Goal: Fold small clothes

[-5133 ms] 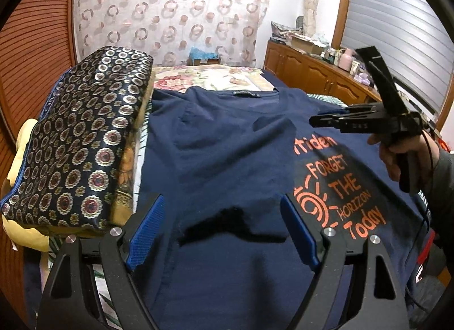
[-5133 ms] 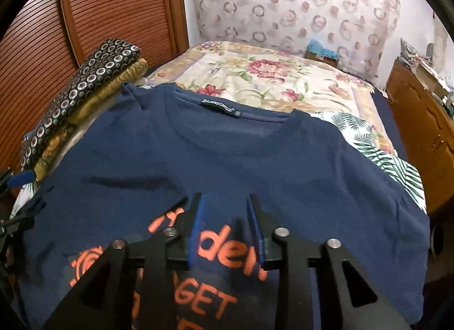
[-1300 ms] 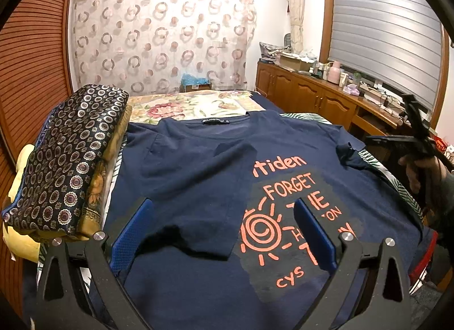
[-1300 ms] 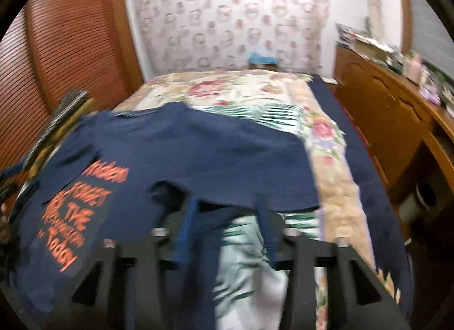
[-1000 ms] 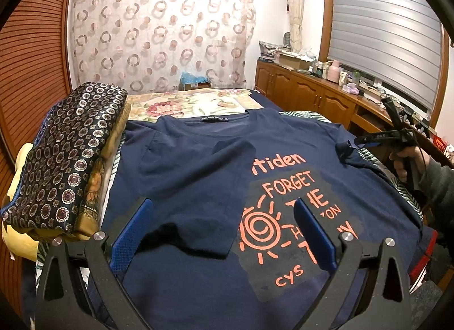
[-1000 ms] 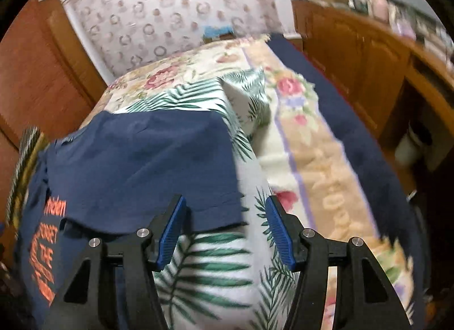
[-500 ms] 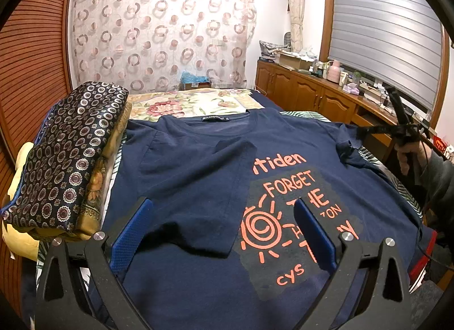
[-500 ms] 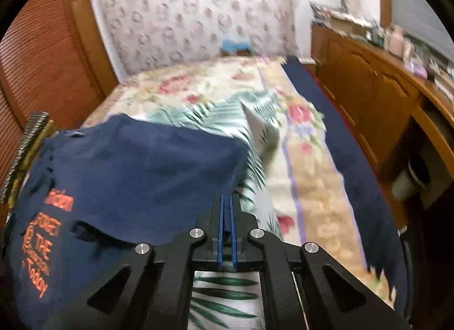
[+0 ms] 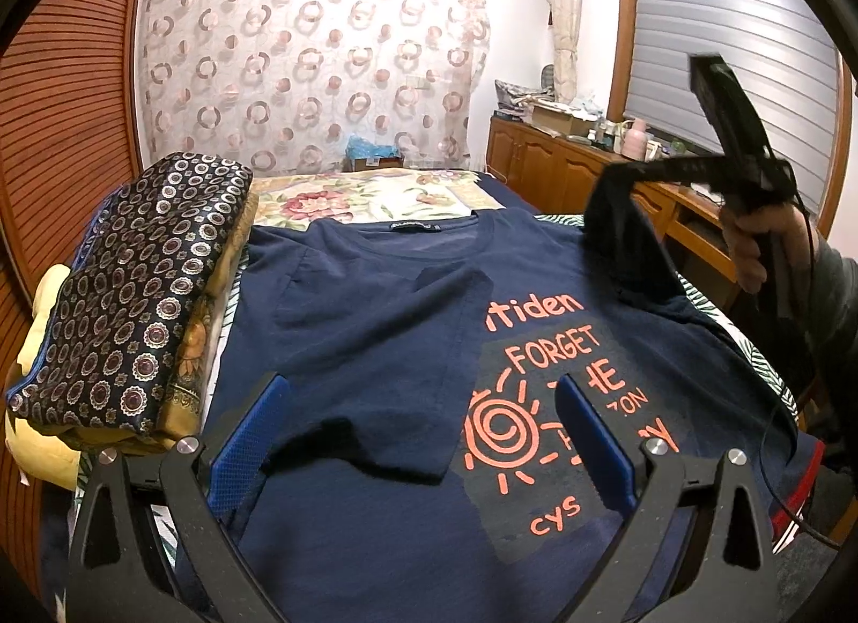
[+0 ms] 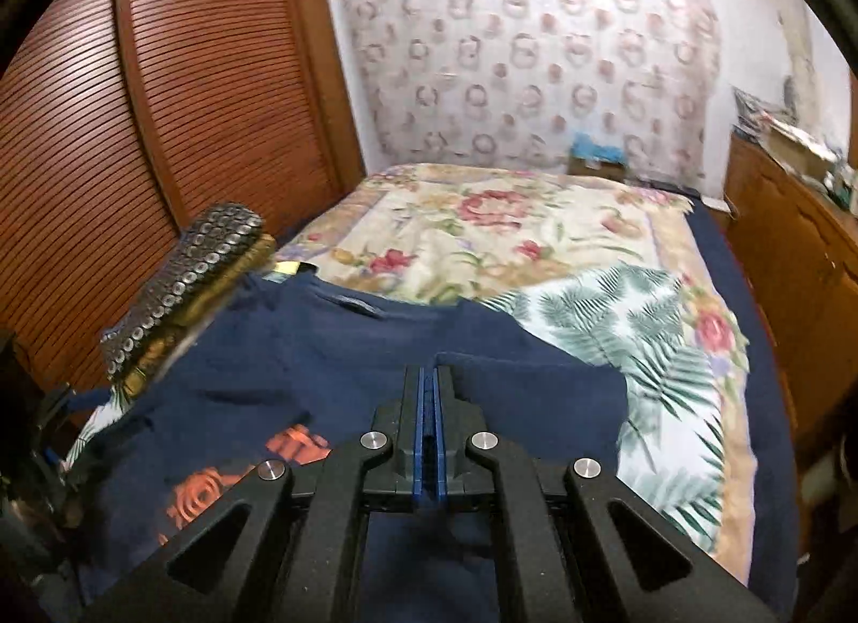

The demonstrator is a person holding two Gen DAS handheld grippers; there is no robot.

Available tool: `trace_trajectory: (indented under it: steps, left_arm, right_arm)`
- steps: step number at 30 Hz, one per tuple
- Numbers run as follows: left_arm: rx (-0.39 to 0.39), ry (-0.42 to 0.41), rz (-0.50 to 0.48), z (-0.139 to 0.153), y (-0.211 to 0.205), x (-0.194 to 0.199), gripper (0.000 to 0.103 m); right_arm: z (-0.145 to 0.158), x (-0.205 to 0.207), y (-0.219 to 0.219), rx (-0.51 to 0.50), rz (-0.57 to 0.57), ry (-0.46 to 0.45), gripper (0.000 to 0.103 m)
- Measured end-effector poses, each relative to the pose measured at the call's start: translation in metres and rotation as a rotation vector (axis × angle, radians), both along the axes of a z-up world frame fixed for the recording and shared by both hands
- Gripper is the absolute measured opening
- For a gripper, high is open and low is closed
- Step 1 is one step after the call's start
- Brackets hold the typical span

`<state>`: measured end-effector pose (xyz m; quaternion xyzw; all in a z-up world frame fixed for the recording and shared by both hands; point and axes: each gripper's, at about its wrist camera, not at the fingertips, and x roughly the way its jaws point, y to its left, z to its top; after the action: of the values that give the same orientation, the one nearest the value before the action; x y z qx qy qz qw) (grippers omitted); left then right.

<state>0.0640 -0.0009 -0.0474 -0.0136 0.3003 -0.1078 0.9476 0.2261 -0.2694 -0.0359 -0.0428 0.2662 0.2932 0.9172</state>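
We pinch the right sleeve (image 9: 616, 226) of the navy T-shirt (image 9: 375, 312), spread on the bed (image 10: 536, 226), in our clamped right gripper (image 10: 427, 382), raised for folding inward; our left gripper (image 9: 423, 440) hovers spread, empty.

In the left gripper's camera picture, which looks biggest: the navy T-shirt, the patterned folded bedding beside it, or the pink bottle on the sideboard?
1. navy T-shirt
2. patterned folded bedding
3. pink bottle

The bottle stands far back, so its look understates its real size.
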Motion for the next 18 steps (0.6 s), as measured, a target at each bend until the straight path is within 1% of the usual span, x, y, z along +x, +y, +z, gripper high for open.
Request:
trace_trajectory:
  steps: [1,2,3,4,5,6,8,9,11,14,18]
  left_arm:
    - [-0.001,0.0,0.0,0.0,0.0,0.0,0.1]
    - [-0.003,0.0,0.001,0.0,0.0,0.0,0.1]
    - [-0.004,0.0,0.0,0.0,0.0,-0.001,0.1]
    - [-0.004,0.001,0.0,0.0,0.0,-0.001,0.1]
    - [-0.004,0.001,0.0,-0.001,0.0,-0.001,0.1]
    - [-0.005,0.002,0.0,-0.001,0.0,-0.001,0.1]
    - [-0.008,0.002,0.001,-0.001,0.0,-0.001,0.1]
    - [-0.01,0.003,0.001,-0.001,0.0,-0.001,0.1]
    - [-0.011,0.003,0.001,-0.001,-0.001,-0.002,0.1]
    - [-0.01,0.001,-0.003,0.0,-0.002,-0.003,0.1]
    - [-0.01,0.0,-0.01,0.0,-0.005,-0.003,0.1]
  right_arm:
    - [0.002,0.001,0.006,-0.005,-0.001,-0.006,0.003]
    - [0.002,0.003,0.01,-0.019,-0.018,-0.01,0.007]
    - [0.001,0.009,0.012,-0.029,-0.032,-0.008,0.016]
    - [0.0,0.012,0.013,-0.04,-0.045,-0.002,0.021]
    - [-0.003,0.012,0.01,-0.049,-0.057,0.001,0.028]
    - [-0.005,0.011,0.007,-0.057,-0.066,-0.002,0.032]
    - [-0.011,0.009,0.008,-0.073,-0.07,0.0,0.034]
    - [-0.005,-0.001,0.016,-0.077,-0.071,0.004,0.034]
    - [-0.014,-0.008,0.011,-0.09,-0.069,0.025,0.034]
    - [-0.016,-0.034,0.008,-0.1,-0.031,0.05,0.034]
    - [-0.041,-0.053,0.004,-0.136,0.011,0.1,0.034]
